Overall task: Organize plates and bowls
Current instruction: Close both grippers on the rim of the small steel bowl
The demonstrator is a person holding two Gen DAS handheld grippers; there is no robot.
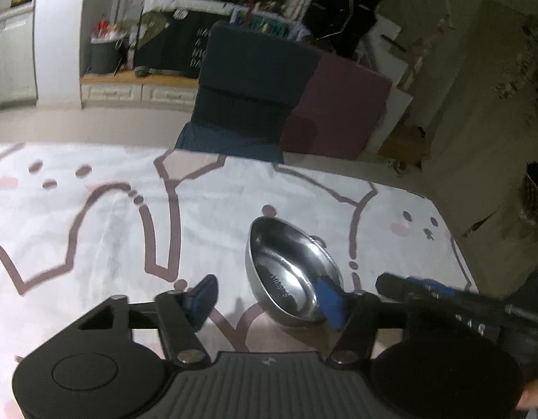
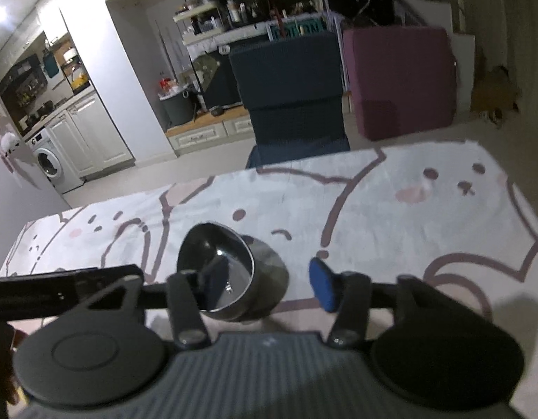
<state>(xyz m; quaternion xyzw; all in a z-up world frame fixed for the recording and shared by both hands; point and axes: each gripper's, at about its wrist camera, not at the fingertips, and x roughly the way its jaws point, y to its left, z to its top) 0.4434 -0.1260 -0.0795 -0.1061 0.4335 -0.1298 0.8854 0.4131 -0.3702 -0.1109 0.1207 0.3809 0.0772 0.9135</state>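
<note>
Together, both hand-held grippers flank one steel bowl [image 1: 289, 276] tilted on the patterned tablecloth [image 1: 94, 216]: left gripper [image 1: 269, 300] and right gripper [image 2: 265, 286] stand half-spread, one pad inside its rim, apparently steadying it; neither visibly clamps.

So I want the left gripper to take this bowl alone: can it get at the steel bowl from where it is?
Probably yes. The steel bowl lies tilted right by the left gripper, one blue pad already at its rim. Only the right gripper crowds the bowl's other side.
</note>
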